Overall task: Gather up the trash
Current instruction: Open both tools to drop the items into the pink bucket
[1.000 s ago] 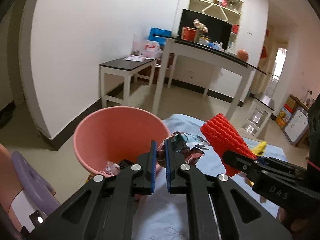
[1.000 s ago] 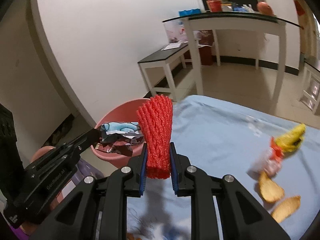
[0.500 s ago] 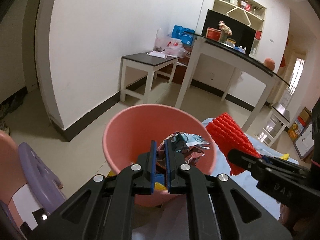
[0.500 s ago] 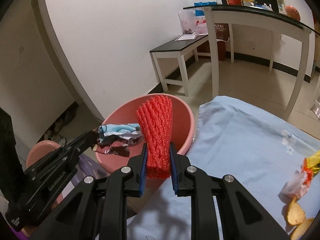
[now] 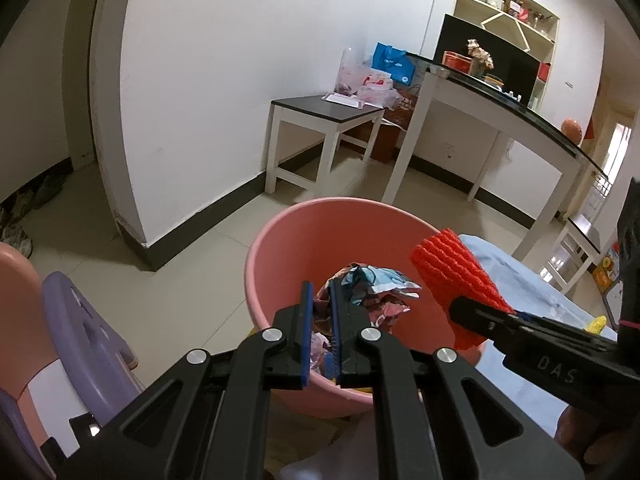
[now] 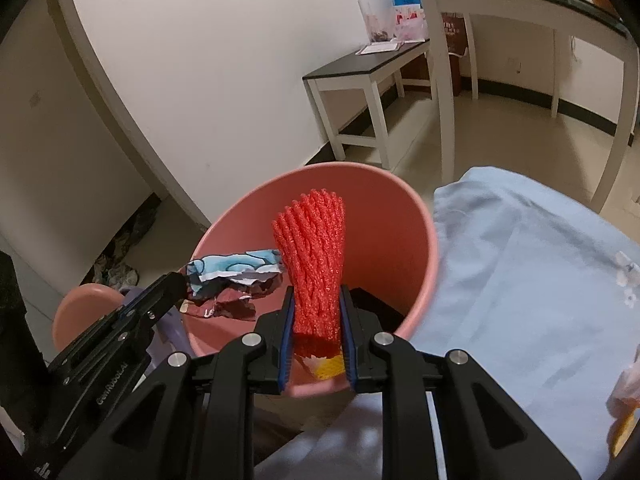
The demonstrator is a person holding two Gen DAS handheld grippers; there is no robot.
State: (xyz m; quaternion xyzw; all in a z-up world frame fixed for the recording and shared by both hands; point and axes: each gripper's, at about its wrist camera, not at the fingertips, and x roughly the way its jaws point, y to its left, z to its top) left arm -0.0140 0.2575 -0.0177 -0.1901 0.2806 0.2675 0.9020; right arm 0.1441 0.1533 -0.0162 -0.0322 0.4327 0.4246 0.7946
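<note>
Two items of trash held over the pink bin [image 6: 416, 216], ready to drop: left hand-held gripper [image 5: 320, 300] clamps a crumpled wrapper [image 5: 372, 284]; right hand-held gripper [image 6: 316, 316] clamps red foam netting [image 6: 314, 256].

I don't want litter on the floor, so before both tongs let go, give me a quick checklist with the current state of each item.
1. Left tongs hold the crumpled wrapper: ok, clamped.
2. Wrapper over the pink bucket: ok, it hangs inside the rim line.
3. Right tongs hold the red foam net: ok, clamped at its lower end.
4. Foam net over the bucket opening: ok in the right wrist view; from the left it sits near the rim by the blue cloth.
5. Room in the bucket: ok, only a few scraps at the bottom.
6. Height above the bucket: cannot tell.
</note>
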